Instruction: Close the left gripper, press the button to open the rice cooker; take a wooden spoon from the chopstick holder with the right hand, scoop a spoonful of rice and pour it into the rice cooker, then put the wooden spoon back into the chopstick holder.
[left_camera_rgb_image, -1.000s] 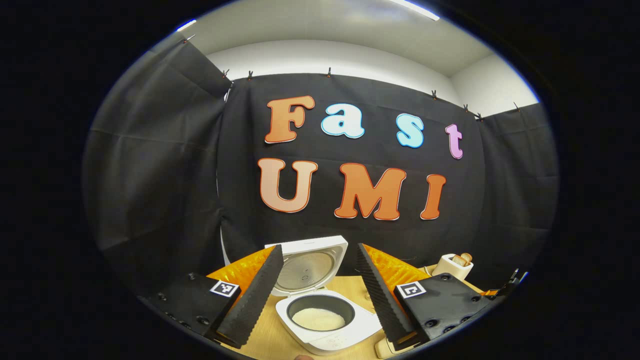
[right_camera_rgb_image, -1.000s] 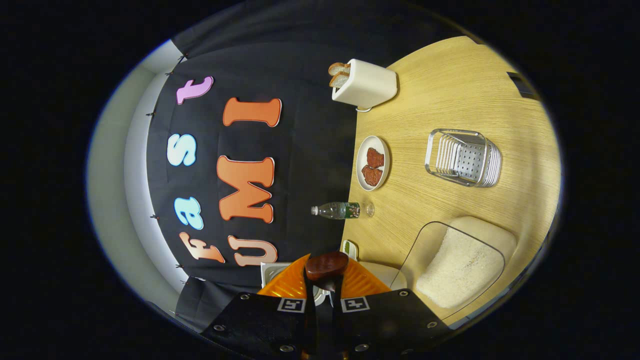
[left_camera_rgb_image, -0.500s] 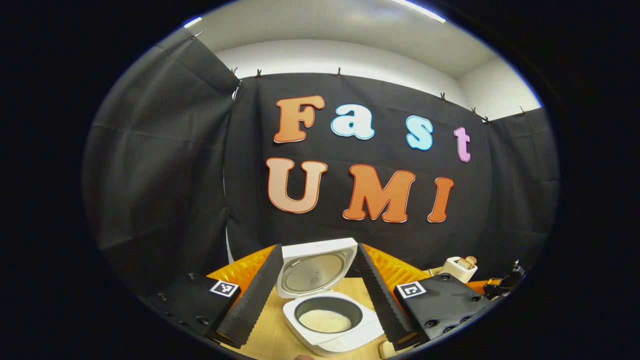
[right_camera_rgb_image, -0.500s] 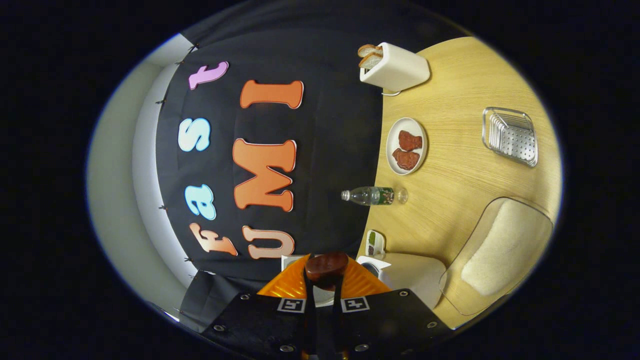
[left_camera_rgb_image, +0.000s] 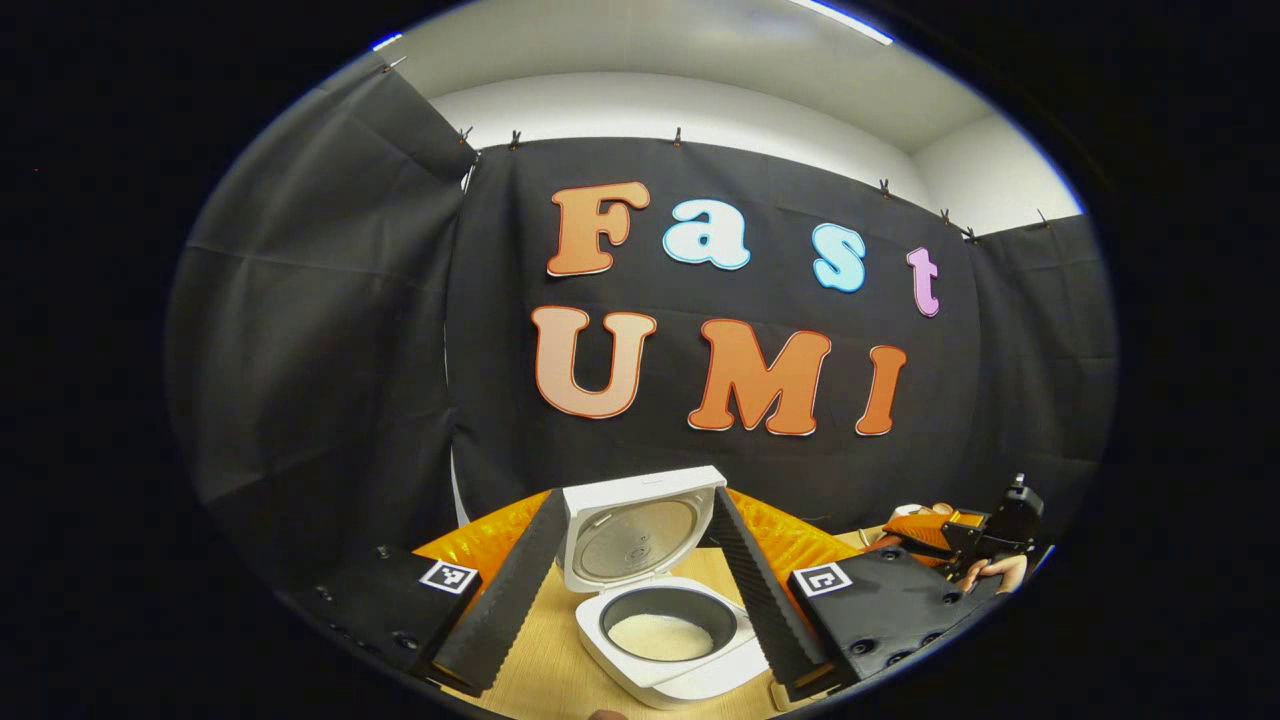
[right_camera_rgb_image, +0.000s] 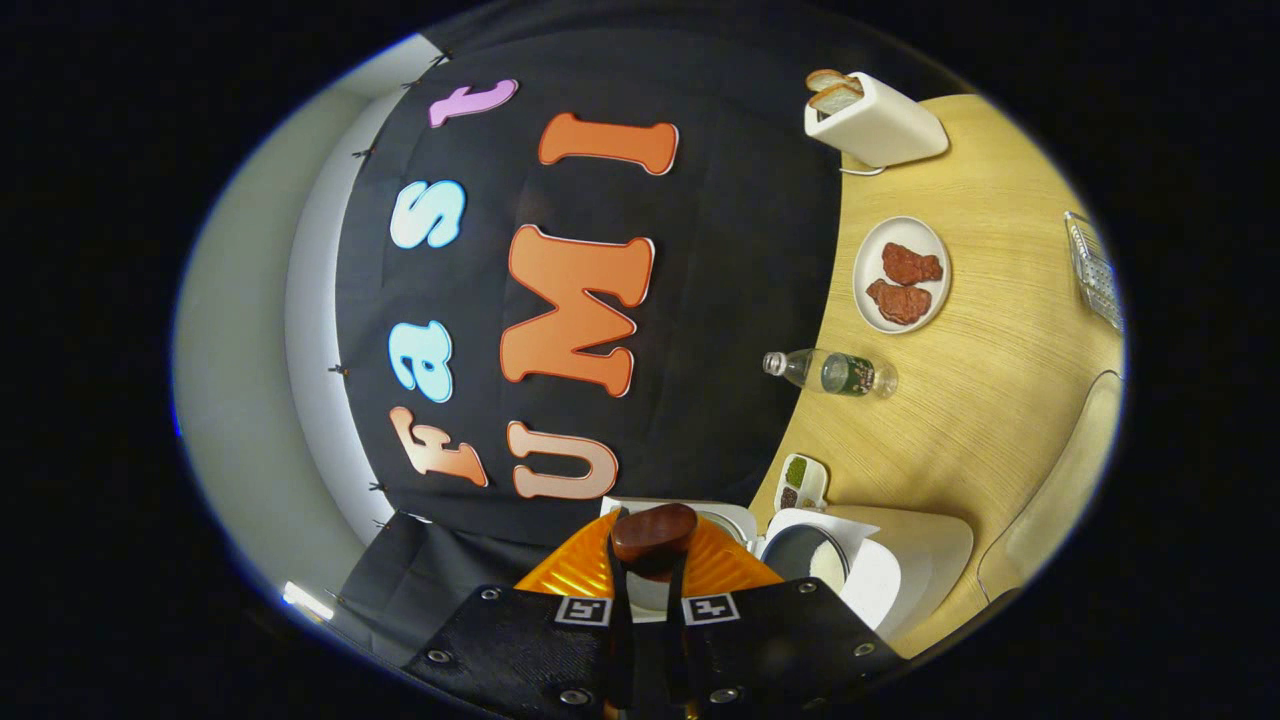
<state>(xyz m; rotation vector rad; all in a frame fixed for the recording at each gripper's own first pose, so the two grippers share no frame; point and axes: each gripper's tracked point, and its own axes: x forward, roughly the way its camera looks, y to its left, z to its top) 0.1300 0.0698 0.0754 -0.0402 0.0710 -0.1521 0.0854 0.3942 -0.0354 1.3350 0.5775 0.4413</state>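
Both tools raised; right tool (right_camera_rgb_image: 647, 575) rolled sideways w/ spoon (right_camera_rgb_image: 653, 533).

No legible word, number or brand can be made out on any object. 2 square black-and-white coded markers (left_camera_rgb_image: 449, 576) are carried on the body of the left gripper (left_camera_rgb_image: 637, 492), and 2 more (right_camera_rgb_image: 583, 609) on the right gripper (right_camera_rgb_image: 653, 545); no characters are printed on them. The label on the bottle (right_camera_rgb_image: 835, 372) is too small to be read. Faint marks on the rice cooker (left_camera_rgb_image: 680, 685) front panel cannot be deciphered.
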